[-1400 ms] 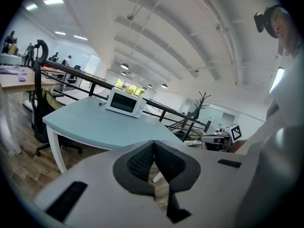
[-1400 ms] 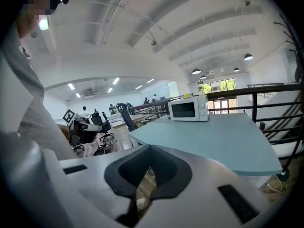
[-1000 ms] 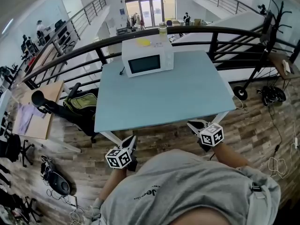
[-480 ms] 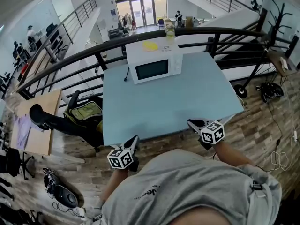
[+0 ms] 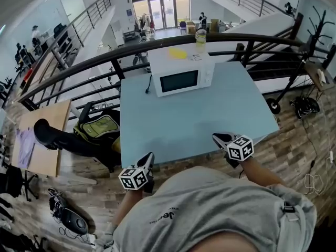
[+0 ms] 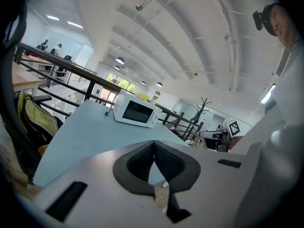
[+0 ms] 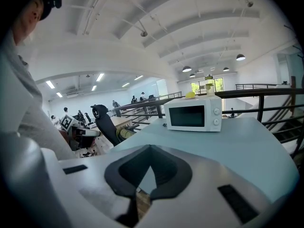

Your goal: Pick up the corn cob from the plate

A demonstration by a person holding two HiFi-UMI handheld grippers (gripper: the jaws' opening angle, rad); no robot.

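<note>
No corn cob and no plate show in any view. A white microwave (image 5: 181, 77) (image 6: 134, 111) (image 7: 194, 114) stands at the far side of a light blue table (image 5: 194, 122), its door closed. Something small and yellow (image 5: 177, 53) lies on its top; what it is I cannot tell. My left gripper (image 5: 148, 159) (image 6: 153, 142) hangs just off the table's near edge at the left, shut and empty. My right gripper (image 5: 218, 137) (image 7: 150, 147) reaches over the near edge at the right, also shut with nothing between its pads.
A bottle (image 5: 200, 35) stands behind the microwave. A black railing (image 5: 105, 56) curves behind the table. A black office chair with a green bag (image 5: 97, 127) sits left of the table, a wooden desk (image 5: 44, 130) beyond it. A wheeled stand (image 5: 302, 106) is at right.
The table and microwave have slid rightward and come a little closer in the head view as the person walked up. Both grippers stayed shut and kept their pose before the body.
</note>
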